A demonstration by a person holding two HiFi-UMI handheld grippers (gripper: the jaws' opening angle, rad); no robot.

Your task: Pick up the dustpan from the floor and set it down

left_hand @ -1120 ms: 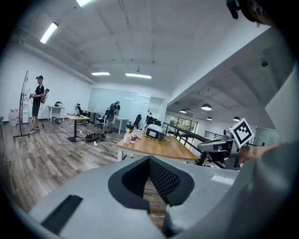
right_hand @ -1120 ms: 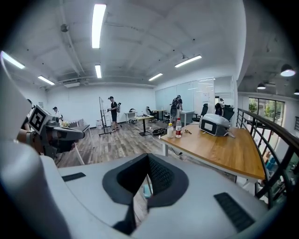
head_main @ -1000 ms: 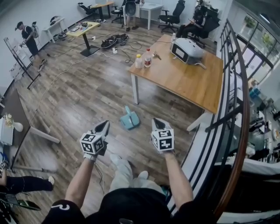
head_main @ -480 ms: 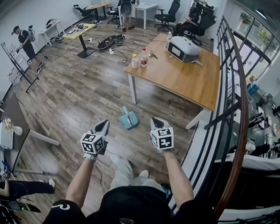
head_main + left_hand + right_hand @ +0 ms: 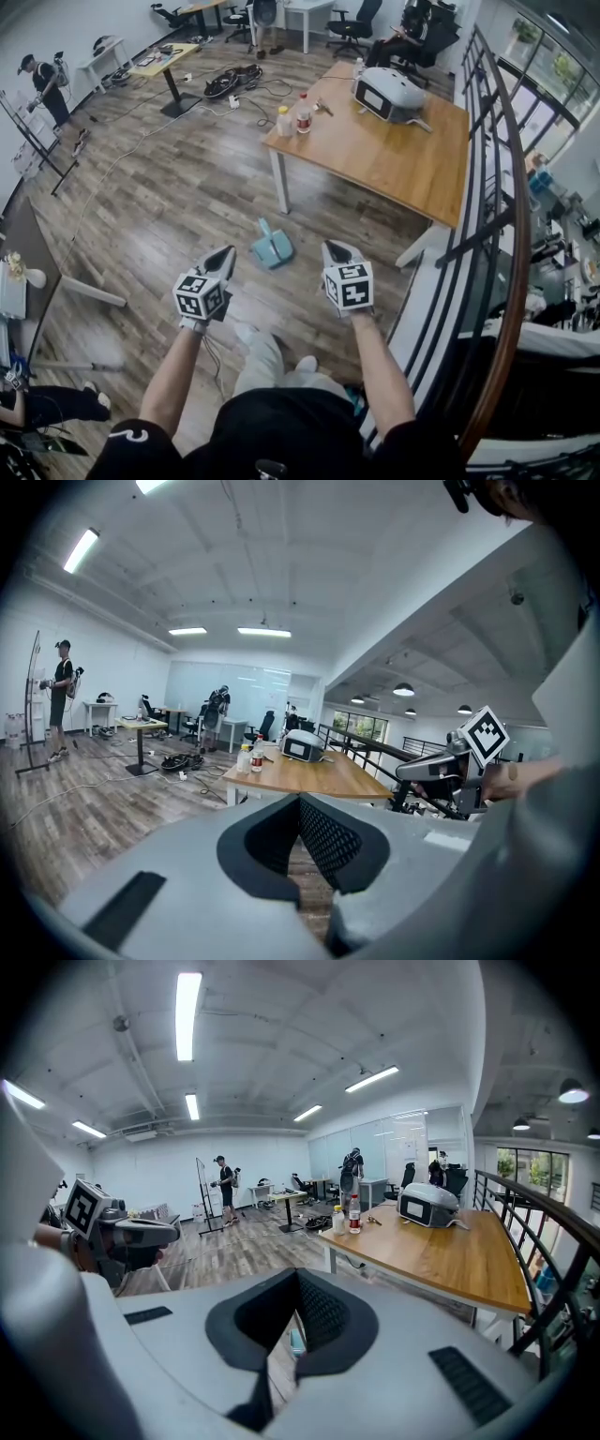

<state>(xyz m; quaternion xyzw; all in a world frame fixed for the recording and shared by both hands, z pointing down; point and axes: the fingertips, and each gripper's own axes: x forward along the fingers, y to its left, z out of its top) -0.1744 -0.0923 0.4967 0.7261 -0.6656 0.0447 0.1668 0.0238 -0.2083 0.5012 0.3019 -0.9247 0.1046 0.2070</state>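
The left gripper (image 5: 223, 254) and the right gripper (image 5: 336, 247) both have their jaws together, with nothing inside. The teal dustpan (image 5: 272, 247) lies on the floor (image 5: 169, 187) just ahead – between the two tips, touching neither.

A big brown wooden table (image 5: 394, 169) holds a white boxy machine (image 5: 389, 94) and two small bottles (image 5: 303, 114). A dark metal railing (image 5: 525, 244) runs beside it.

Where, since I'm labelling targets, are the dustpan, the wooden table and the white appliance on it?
dustpan (image 5: 274, 249), head view, on its teal pan.
wooden table (image 5: 394, 173), head view, bare middle of its top.
white appliance (image 5: 398, 89), head view, on its rounded top.
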